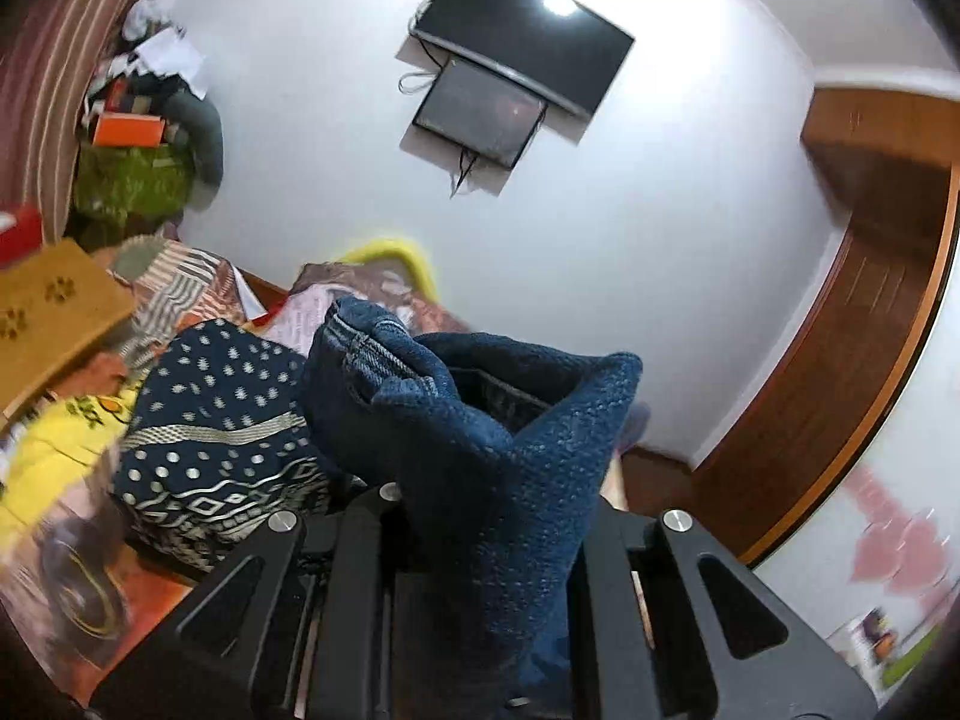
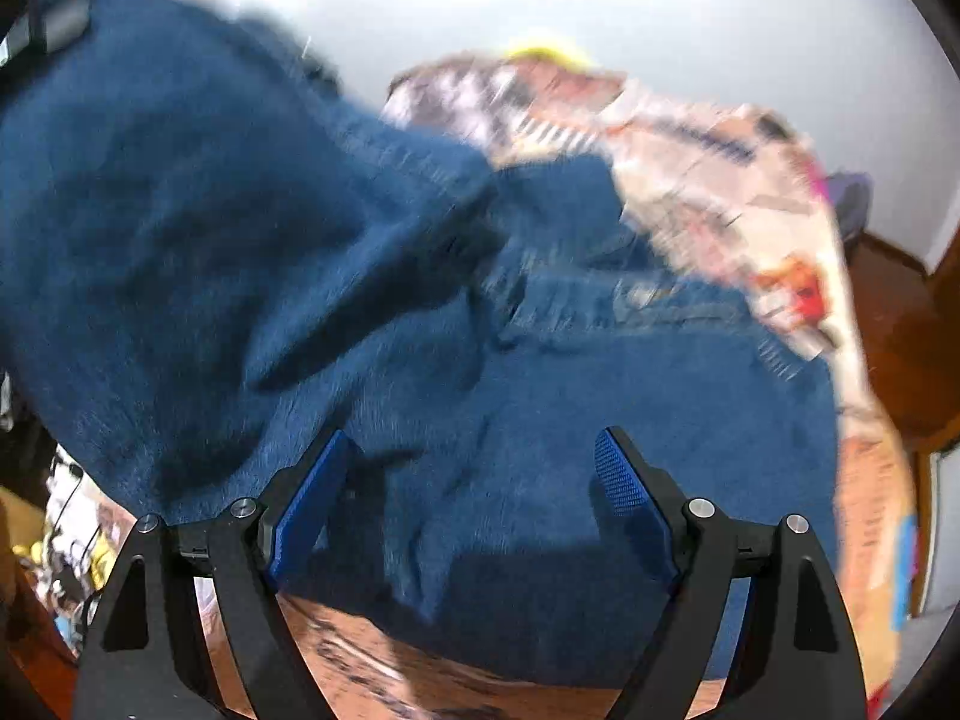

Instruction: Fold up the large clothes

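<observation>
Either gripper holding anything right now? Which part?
Left gripper is shut on the blue jeans, pinching a bunched hem end. Right gripper is open above the denim, holding nothing.

The jeans [image 1: 498, 480] are dark blue denim with lighter flecks in the weave and paler stitching along the seam. Beside them a cloth [image 1: 222, 438] is navy, dotted with small white motifs and banded with white zigzags and diamonds. A garment [image 1: 54, 444] at the left is bright yellow. The board [image 1: 54, 312] is tan with darker paw prints. The curtain [image 1: 54, 60] is brown with pale stripes. The wall [image 1: 690, 240] is white, the door [image 1: 870, 312] reddish brown, the television [image 1: 528, 30] black. The right tongs [image 2: 474, 492] are black with blue ribbed pads [image 2: 627, 480].
</observation>
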`<state>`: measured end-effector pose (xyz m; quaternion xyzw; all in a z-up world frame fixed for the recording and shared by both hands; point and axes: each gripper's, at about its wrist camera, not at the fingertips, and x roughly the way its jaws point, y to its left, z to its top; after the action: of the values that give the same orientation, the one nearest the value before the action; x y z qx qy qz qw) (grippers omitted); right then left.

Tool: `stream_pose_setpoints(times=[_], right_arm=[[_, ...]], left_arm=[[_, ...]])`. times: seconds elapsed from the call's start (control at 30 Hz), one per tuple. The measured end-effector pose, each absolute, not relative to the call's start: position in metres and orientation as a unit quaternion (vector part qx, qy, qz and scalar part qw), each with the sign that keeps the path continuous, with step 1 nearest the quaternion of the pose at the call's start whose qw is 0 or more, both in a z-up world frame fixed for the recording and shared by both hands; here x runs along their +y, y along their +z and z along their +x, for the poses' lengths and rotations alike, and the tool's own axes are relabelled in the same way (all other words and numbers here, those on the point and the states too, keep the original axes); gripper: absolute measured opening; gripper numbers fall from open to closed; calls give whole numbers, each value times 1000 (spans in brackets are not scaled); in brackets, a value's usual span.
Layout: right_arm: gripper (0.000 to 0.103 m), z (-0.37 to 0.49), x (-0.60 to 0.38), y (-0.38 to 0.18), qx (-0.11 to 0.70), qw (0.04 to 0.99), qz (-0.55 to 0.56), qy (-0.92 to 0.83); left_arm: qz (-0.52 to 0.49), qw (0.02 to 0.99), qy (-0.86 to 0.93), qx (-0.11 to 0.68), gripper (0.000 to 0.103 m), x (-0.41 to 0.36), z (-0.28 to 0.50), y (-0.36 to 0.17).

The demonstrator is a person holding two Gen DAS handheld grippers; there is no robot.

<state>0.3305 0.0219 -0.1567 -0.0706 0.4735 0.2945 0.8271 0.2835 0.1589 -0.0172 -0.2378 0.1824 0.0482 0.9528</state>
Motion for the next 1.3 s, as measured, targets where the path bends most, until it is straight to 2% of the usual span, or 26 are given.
stream_pose_setpoints(times=[0.1, 0.2, 0.33, 0.53, 0.67, 0.87, 1.0, 1.1, 1.17, 1.27, 1.3], right_arm=[[82, 330, 48, -198, 526, 789, -72, 309], [82, 333, 49, -215, 543, 778, -60, 311], [82, 333, 22, -201, 531, 788, -46, 310], [82, 326, -66, -158, 465, 849, -17, 252], [82, 327, -125, -151, 457, 869, -1, 190], [82, 321, -176, -154, 462, 875, 5, 147], [82, 315, -180, -152, 462, 875, 15, 146], [82, 304, -180, -140, 450, 880, 15, 154], [82, 296, -181, -129, 437, 885, 14, 161], [82, 285, -178, -111, 415, 892, 12, 177], [82, 285, -174, -106, 408, 894, 10, 183]], left_arm=[[-208, 952, 55, 217, 13, 153, 296, -38], [-175, 956, 56, 228, 13, 141, 305, -52], [-141, 961, 33, 233, 13, 116, 319, -50], [-102, 960, -29, 258, 13, 48, 338, -57], [-75, 947, -80, 303, 13, -3, 348, -84], [-36, 886, -154, 435, 15, -56, 356, -164], [5, 889, -151, 433, 17, -63, 341, -165], [28, 886, -153, 436, 27, -61, 332, -155], [20, 884, -165, 436, 43, -58, 326, -148], [19, 896, -168, 411, 58, -47, 314, -130], [26, 904, -163, 395, 61, -42, 307, -121]])
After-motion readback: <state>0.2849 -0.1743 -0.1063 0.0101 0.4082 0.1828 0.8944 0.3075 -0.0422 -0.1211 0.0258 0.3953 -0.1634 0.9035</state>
